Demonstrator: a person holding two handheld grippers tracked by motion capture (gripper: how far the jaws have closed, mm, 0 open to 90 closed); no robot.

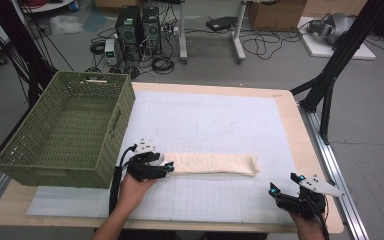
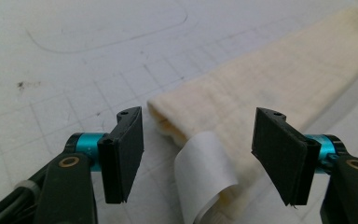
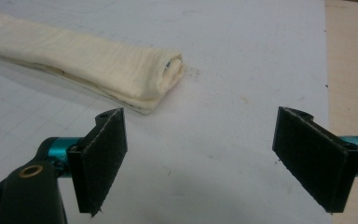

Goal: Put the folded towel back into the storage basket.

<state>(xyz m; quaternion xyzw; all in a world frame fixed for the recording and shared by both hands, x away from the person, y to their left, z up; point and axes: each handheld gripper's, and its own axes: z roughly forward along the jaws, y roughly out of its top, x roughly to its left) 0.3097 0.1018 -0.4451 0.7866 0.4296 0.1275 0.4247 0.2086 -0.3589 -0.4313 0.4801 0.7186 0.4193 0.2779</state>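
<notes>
A cream towel (image 1: pixel 212 163), folded into a long narrow strip, lies across the white gridded mat (image 1: pixel 215 120). My left gripper (image 1: pixel 167 167) is at the strip's left end, jaws open on either side of that end. In the left gripper view the towel (image 2: pixel 279 79) runs away to the upper right, and a white label (image 2: pixel 203 172) curls up from its near end between the open fingers (image 2: pixel 123 154). My right gripper (image 1: pixel 283 184) is open near the table's front right corner, apart from the towel's right end (image 3: pixel 163 74), with bare mat between its fingers (image 3: pixel 100 156).
A green woven basket (image 1: pixel 67 131) with nothing in it stands on the table's left side, close to my left hand. The wooden table edge (image 1: pixel 310 150) borders the mat on the right. Computers, cables and black stand legs are on the floor beyond.
</notes>
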